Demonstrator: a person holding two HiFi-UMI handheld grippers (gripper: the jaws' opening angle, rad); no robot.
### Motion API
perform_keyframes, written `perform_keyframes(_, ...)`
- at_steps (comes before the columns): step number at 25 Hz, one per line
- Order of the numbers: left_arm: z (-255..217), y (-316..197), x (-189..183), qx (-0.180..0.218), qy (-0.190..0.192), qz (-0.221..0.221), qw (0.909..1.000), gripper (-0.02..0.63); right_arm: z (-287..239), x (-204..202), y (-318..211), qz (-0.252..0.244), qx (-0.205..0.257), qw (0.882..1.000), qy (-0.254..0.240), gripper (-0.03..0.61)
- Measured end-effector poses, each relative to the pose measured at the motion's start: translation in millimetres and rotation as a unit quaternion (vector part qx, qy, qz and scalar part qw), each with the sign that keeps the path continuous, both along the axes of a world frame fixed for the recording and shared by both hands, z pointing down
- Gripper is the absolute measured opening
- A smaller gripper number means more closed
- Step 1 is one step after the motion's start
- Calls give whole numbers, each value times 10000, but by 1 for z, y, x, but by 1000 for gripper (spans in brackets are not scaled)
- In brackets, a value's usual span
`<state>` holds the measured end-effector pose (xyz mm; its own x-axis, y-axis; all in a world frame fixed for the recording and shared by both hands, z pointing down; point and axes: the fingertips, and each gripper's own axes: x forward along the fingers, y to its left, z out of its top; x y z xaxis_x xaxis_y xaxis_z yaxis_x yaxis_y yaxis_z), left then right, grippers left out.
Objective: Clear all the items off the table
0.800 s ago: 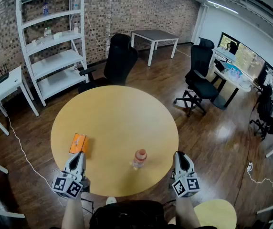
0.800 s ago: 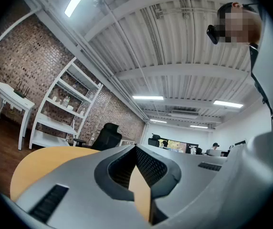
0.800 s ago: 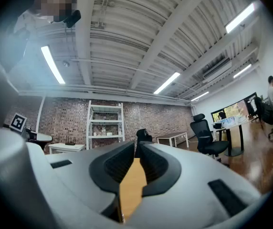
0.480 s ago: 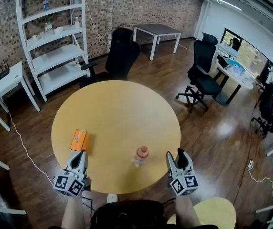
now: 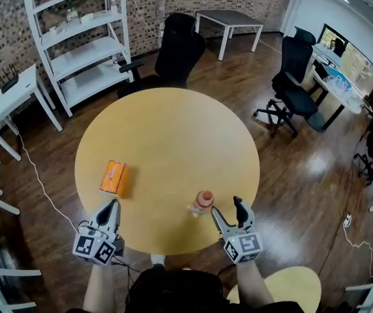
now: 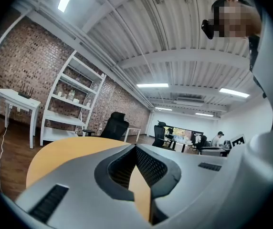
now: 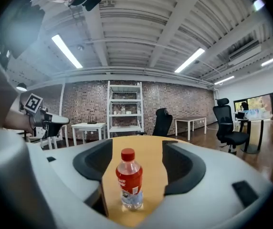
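On the round yellow table (image 5: 167, 135) a clear bottle (image 5: 201, 203) with a red cap and red label stands upright near the front edge. An orange packet (image 5: 113, 177) lies flat at the front left. My right gripper (image 5: 226, 207) is open just right of the bottle, its tips at the table's edge. In the right gripper view the bottle (image 7: 129, 180) stands between the spread jaws of the right gripper (image 7: 136, 151), and the pads do not touch it. My left gripper (image 5: 112, 205) is shut and empty, just short of the packet. In the left gripper view the left gripper (image 6: 135, 149) has its jaws together over the table (image 6: 65, 149).
A black office chair (image 5: 179, 47) stands at the table's far side, with a white shelf unit (image 5: 82, 38) behind it to the left. A small white side table (image 5: 10, 103) is at the left. A light round seat (image 5: 297, 292) sits at my lower right. A cable (image 5: 40, 188) runs across the wooden floor.
The right gripper's jaws have opened wide, and it has moved left to the bottle. The left gripper stays shut at the table's front edge. The head view has tipped downward.
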<state>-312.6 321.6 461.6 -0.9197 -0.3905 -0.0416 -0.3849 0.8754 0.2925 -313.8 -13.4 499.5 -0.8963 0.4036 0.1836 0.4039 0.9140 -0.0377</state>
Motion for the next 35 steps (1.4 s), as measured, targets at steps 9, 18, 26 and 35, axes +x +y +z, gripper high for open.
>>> perform_keyframes(9,30,0,-5,20,455,-85,9989,0,49,-9,25,-341,43,9976,608,376)
perform_keyframes(18,62,-39,-29,-146,758,192,9968,0,88,-28,36,-471,195,9948,882,377)
perform_keyframes(26,97,-20,-9,-149,1166,95,9930,0,114,-42,46,-361,92,9954,886,376)
perform_keyframes(35,96,19,8,-368,1351,-139,9900,0,128,-53,43,209,205,9922,1213,294)
